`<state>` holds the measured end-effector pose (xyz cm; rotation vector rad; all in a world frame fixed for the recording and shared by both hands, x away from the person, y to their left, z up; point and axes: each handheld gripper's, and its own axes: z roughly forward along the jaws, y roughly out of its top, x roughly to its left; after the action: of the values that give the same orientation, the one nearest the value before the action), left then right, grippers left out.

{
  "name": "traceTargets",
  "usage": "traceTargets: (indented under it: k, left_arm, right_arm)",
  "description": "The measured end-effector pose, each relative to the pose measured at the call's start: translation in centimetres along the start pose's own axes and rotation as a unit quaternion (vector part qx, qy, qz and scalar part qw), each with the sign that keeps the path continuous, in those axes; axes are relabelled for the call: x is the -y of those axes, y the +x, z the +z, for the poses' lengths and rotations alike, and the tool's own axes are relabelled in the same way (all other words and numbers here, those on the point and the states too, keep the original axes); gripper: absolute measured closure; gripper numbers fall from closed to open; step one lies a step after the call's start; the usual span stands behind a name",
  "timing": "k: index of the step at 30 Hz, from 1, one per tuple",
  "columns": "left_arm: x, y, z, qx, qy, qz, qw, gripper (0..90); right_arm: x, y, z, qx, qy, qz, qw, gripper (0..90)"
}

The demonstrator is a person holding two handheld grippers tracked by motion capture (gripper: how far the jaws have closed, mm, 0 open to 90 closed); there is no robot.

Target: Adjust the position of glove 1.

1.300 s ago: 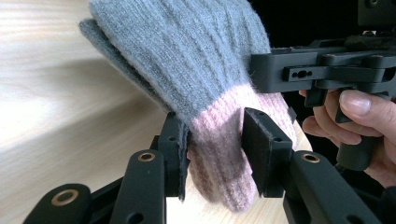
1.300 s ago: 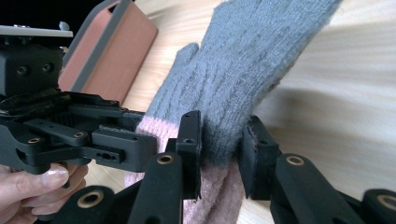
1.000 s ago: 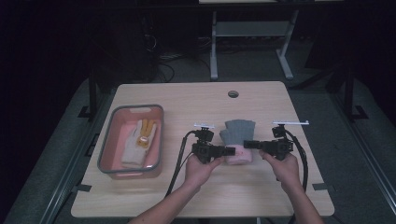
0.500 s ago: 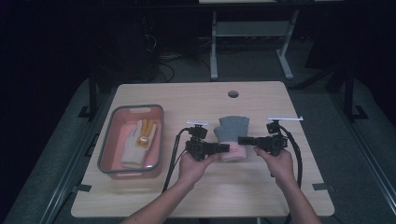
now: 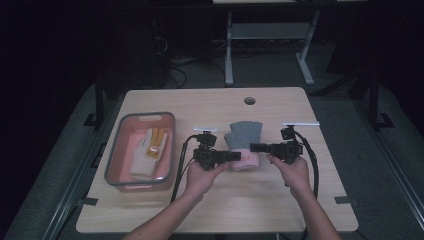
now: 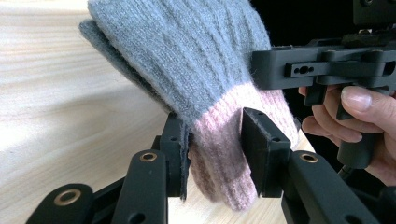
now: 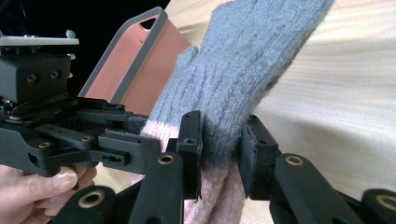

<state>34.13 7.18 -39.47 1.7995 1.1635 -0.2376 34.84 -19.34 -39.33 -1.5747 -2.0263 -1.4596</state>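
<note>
Since the earlier frame, the grey-and-pink knitted glove (image 5: 243, 145) has been lifted slightly off the worktop (image 5: 300, 210) and shifted away from the person. It is clamped at its pink cuff by the left claw (image 6: 215, 154) and the right claw (image 7: 220, 149). Judged unfinished: the grey-rimmed pink plastic bin (image 5: 120, 165), holding a cream glove (image 5: 146, 152), is yet to be reached. The pinched fabric is revealed in the gripper views.

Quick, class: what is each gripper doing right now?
Left gripper: shut on the grey-and-pink glove, at its pink cuff.
Right gripper: shut on the same glove.

Wooden table (image 5: 310, 200) with pink bin (image 5: 116, 165)
</note>
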Motion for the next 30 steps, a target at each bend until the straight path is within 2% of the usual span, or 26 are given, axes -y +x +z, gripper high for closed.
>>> traceTargets:
  k: [30]
  left_arm:
    - [-0.6, 0.9, -4.5, -0.014, -0.028, 0.006, 0.9995, 62.8]
  right_arm:
    - [-2.4, 3.9, 2.5, -0.014, 0.010, -0.036, 0.9992, 72.2]
